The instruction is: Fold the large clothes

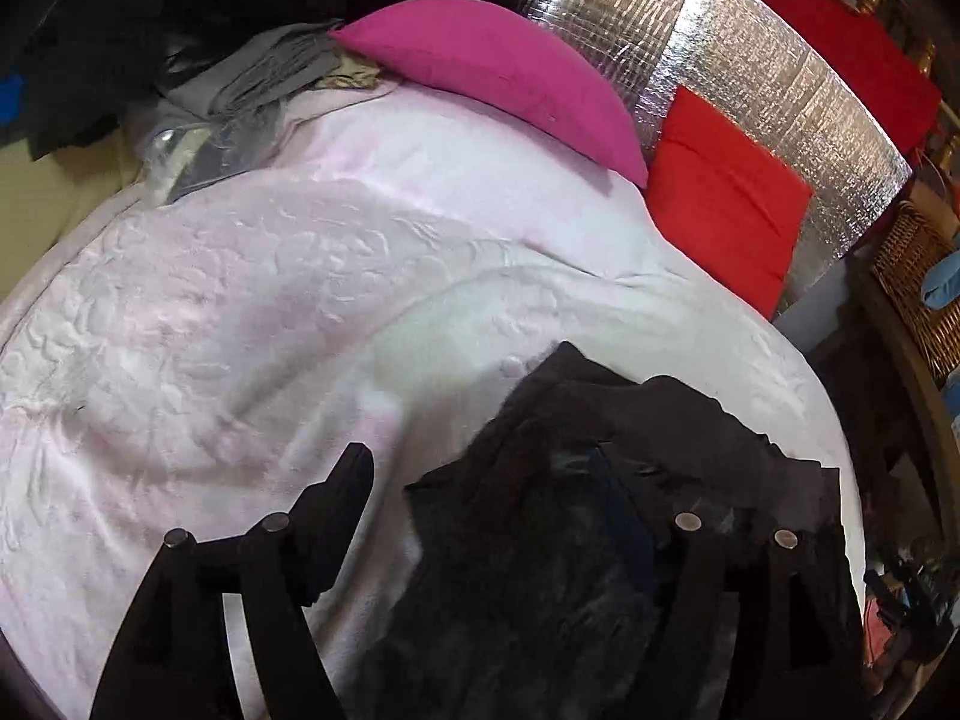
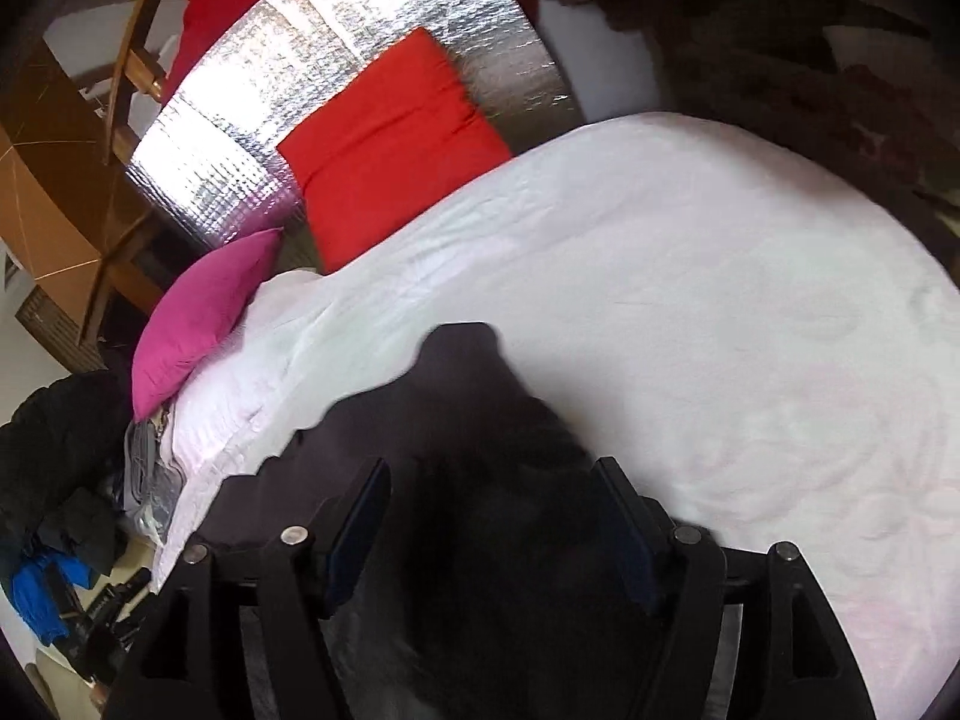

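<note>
Dark garment [image 1: 576, 516] lies soft and limp on the bed [image 1: 240, 312]; grasp its edges. Left gripper [image 1: 528, 480] and right gripper [image 2: 492, 510] both gape unclenched around it.

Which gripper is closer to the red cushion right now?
Hard to call, roughly level. The left gripper and right gripper are both over the dark garment at the bed's near side, far from the red cushion.

Bed w/ pale pink quilt [image 1: 240, 312] carries dark garment [image 1: 570, 510], magenta pillow [image 1: 498, 72] & red pillow [image 1: 726, 198]
</note>
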### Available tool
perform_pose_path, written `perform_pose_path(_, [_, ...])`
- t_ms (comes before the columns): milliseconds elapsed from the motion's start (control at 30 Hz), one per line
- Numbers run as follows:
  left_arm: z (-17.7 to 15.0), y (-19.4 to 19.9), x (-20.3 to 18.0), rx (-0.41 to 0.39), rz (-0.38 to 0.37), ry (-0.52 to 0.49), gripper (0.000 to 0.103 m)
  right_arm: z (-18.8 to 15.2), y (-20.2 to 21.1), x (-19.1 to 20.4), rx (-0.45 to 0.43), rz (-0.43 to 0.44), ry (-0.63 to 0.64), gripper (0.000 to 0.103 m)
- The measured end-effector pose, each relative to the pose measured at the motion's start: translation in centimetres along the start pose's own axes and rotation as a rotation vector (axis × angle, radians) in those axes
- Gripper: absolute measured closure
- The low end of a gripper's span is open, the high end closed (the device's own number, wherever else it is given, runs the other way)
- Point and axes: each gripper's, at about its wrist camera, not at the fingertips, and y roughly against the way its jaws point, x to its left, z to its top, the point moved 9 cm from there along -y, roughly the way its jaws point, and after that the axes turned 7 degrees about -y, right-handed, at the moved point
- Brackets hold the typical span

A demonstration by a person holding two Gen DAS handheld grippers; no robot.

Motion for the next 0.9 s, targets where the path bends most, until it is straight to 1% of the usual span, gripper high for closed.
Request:
perform_pose_path(67, [-0.4,0.1,0.8,0.015,0.005,0.009,0.028,-0.3,0.6,-1.3,0.016,-0.007,-0.012,0.031])
perform_pose_path(167, [-1.6,0.0,1.8,0.061,0.016,0.008,0.028,-1.7,0.5,-3.0,0.077,0.008,-0.045,0.031])
perform_pose_path(233, [-2.6,-0.2,2.0,0.096,0.021,-0.008,0.028,-2.6,0.1,-3.4,0.112,0.002,-0.044,0.031])
perform_pose_path(267, [-3.1,-0.4,2.0,0.111,0.023,-0.018,0.028,-3.2,-0.2,-3.5,0.122,-0.012,-0.03,0.034])
perform_pose_path(300, [-3.6,-0.6,1.8,0.129,0.021,-0.035,0.028,-3.5,-0.4,-3.4,0.123,-0.021,-0.013,0.054])
perform_pose_path(333, [-4.1,-0.8,1.6,0.149,0.021,-0.061,0.028,-3.8,-0.5,-3.3,0.125,-0.036,0.007,0.066])
perform_pose_path(367, [-4.5,-1.0,1.4,0.162,0.027,-0.084,0.028,-4.3,-0.6,-3.2,0.126,-0.076,0.037,0.076])
perform_pose_path(400, [-4.7,-1.1,1.2,0.164,0.04,-0.11,0.028,-4.4,-0.5,-3.1,0.113,-0.099,0.057,0.084])
perform_pose_path(433, [-4.8,-1.1,1.1,0.161,0.048,-0.125,0.028,-4.4,0.0,-2.9,0.087,-0.11,0.075,0.088])
perform_pose_path(533, [-4.8,-1.0,1.0,0.15,0.058,-0.141,0.028,-3.6,3.0,-1.4,-0.035,-0.114,0.114,0.089])
perform_pose_path(567, [-4.9,-1.2,1.0,0.151,0.066,-0.145,0.028,-3.5,3.8,-1.2,-0.06,-0.128,0.138,0.089])
perform_pose_path(600, [-5.1,-1.4,1.1,0.158,0.08,-0.15,0.028,-3.6,3.8,-1.4,-0.061,-0.151,0.151,0.089])
perform_pose_path(633, [-5.1,-1.5,1.2,0.166,0.085,-0.149,0.028,-3.9,3.4,-2.0,-0.05,-0.181,0.149,0.089])
perform_pose_path(667, [-5.3,-1.8,1.2,0.173,0.084,-0.145,0.028,-4.3,2.3,-3.2,-0.007,-0.222,0.145,0.089])
perform_pose_path(700, [-5.3,-2.0,1.2,0.179,0.079,-0.142,0.028,-5.1,0.5,-4.7,0.064,-0.24,0.106,0.089])
perform_pose_path(733, [-5.4,-2.2,1.3,0.185,0.078,-0.14,0.028,-5.7,-0.6,-5.5,0.112,-0.229,0.072,0.089])
perform_pose_path(767, [-5.5,-2.2,1.3,0.188,0.08,-0.139,0.028,-5.8,-0.9,-5.8,0.124,-0.211,0.045,0.088])
perform_pose_path(800, [-5.5,-2.2,1.3,0.187,0.081,-0.138,0.028,-5.6,-0.6,-5.6,0.117,-0.202,0.043,0.086])
perform_pose_path(867, [-5.6,-2.1,1.3,0.185,0.087,-0.138,0.028,-5.0,0.5,-5.0,0.084,-0.185,0.051,0.085])
perform_pose_path(900, [-5.6,-1.8,1.2,0.18,0.096,-0.146,0.028,-4.8,0.8,-5.1,0.078,-0.179,0.041,0.082])
